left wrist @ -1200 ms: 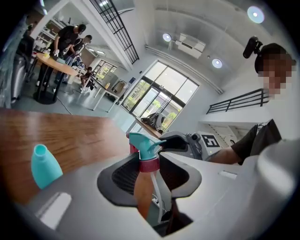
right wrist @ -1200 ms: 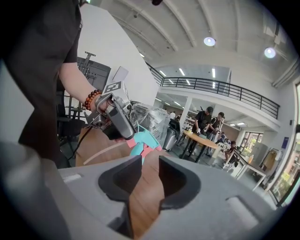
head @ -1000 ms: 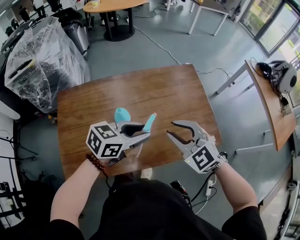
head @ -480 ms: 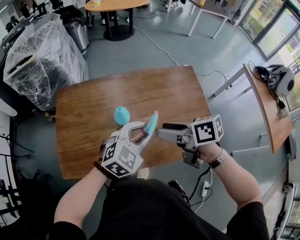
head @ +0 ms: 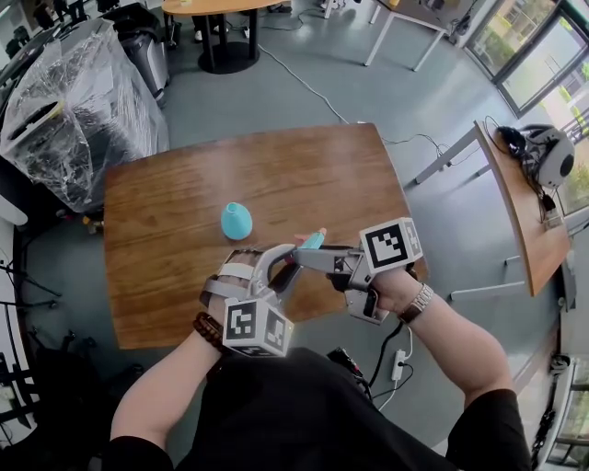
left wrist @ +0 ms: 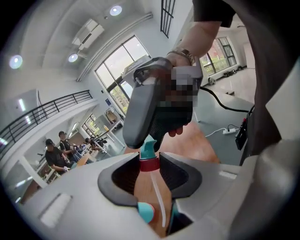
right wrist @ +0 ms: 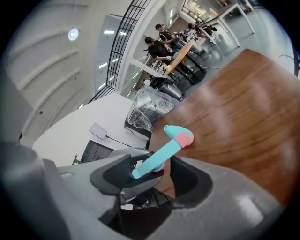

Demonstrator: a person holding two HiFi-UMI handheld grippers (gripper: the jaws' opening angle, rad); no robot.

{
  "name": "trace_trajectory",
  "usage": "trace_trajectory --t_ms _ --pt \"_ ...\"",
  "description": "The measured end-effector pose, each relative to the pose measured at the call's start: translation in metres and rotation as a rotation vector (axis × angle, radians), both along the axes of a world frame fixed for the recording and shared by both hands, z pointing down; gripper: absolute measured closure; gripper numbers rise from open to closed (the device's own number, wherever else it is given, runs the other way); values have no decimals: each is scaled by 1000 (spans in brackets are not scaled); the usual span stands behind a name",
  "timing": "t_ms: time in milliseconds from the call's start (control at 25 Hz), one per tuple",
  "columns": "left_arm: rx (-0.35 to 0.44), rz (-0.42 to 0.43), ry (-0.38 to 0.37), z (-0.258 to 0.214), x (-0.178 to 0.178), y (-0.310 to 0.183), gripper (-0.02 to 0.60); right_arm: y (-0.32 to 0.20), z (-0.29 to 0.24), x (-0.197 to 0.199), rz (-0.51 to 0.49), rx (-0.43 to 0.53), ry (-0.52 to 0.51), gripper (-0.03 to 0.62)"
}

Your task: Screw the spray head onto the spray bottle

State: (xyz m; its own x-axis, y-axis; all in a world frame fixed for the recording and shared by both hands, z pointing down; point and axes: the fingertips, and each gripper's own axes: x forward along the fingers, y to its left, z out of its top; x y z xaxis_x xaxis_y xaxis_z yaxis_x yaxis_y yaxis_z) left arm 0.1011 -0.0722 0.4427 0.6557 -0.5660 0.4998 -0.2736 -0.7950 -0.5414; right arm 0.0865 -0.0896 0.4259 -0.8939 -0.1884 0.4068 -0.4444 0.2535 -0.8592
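Observation:
A small teal spray bottle [head: 236, 221] stands alone on the brown table [head: 304, 175], left of centre. My left gripper [head: 283, 265] hovers over the near table edge, shut on the red collar [left wrist: 149, 162] of the teal spray head [head: 313, 241]. The nozzle points away from that gripper and the thin dip tube [left wrist: 159, 206] runs back toward its camera. My right gripper [head: 302, 257] comes in from the right, and its jaws have just been opening. They stand either side of the spray head [right wrist: 161, 152] without pressing on it. The pink nozzle tip [right wrist: 185, 137] pokes out past them.
A plastic-wrapped bundle [head: 64, 110] stands on the floor to the far left. There is a round table [head: 216, 11] at the back and a side table with a device [head: 545, 156] to the right. A power strip [head: 402, 363] lies on the floor by my right arm.
Both grippers have rolled over, and the left one's marker cube now faces me. The right gripper has moved left, up to the spray head. The bottle has stayed put.

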Motion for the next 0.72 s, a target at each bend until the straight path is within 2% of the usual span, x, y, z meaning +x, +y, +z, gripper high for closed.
trace_trajectory --t_ms 80,120,160,200,400,560,720 --pt "38 14 -24 -2 0 3 436 -2 -7 -4 1 8 -71 351" --pt "51 21 -29 -3 0 5 436 -3 -10 -6 -1 18 -97 390" --pt "58 27 -27 -4 0 6 436 -3 -12 -5 -1 26 -103 459" --pt "57 31 -22 -4 1 7 436 -2 -10 -3 0 29 -87 481" --pt "32 39 1 -1 -2 8 434 3 -1 -2 -44 81 25 484" --pt "38 45 -14 -1 -3 9 434 3 1 -4 -112 189 112 479" --pt "44 38 -32 2 -6 10 434 5 4 -8 -159 242 182 479"
